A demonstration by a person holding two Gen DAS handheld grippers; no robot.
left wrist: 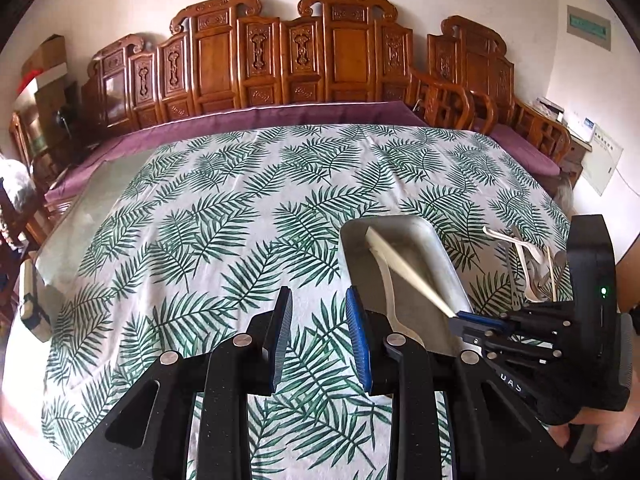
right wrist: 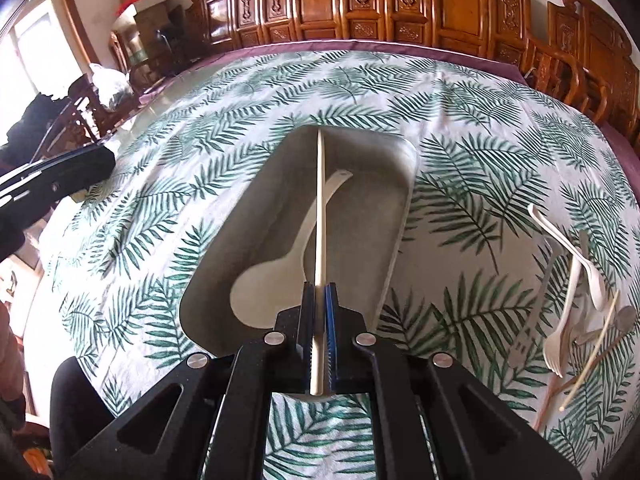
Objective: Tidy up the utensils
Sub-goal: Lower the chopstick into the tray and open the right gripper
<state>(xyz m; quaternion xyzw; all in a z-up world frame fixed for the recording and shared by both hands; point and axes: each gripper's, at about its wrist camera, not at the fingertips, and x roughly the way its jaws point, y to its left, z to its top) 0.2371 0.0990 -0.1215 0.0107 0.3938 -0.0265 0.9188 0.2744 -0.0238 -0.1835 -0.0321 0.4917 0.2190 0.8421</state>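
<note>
Left of the metal tray the tablecloth lies bare; right of the tray a pile of utensils blocks the cloth

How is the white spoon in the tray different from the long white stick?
The spoon lies flat in the metal tray; the stick is pinched in the right hand-held gripper and slants over the tray. The spoon has a wide round bowl and curved handle; the stick is thin and straight. Both are cream-white.
</note>
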